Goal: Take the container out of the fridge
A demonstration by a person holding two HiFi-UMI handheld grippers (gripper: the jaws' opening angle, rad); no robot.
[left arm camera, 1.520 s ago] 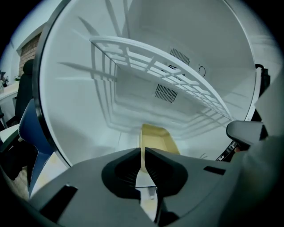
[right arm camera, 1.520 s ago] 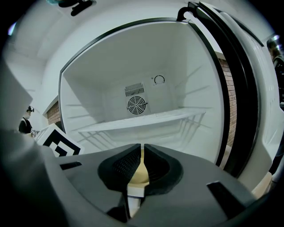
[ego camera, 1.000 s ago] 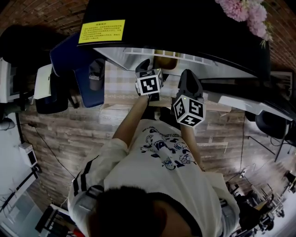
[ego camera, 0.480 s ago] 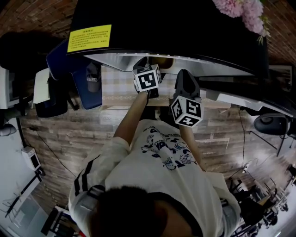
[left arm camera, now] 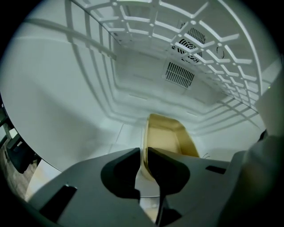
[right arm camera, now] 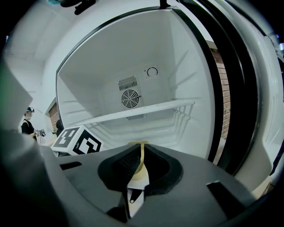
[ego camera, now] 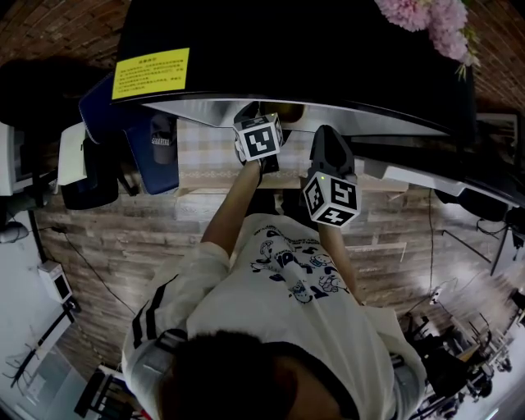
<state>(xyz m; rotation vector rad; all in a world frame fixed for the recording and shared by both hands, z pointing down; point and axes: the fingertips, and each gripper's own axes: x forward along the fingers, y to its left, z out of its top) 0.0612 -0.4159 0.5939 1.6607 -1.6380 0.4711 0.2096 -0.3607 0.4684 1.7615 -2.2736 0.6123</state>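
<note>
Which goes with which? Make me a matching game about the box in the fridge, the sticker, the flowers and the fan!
Things:
1. container
2. sticker
3. flowers
4. fan

Descriptions:
A. pink
B. round, on the white back wall of the fridge
C. tan, pinched by the left claw and the right claw
D. yellow, with writing on it

Pairs: 1-C, 2-D, 3-A, 4-B

One container point(left arm camera: 166, 133), one fridge point(right arm camera: 177, 71), two grippers: left gripper point(left arm camera: 143, 154), right gripper point(right arm camera: 142, 155).
</note>
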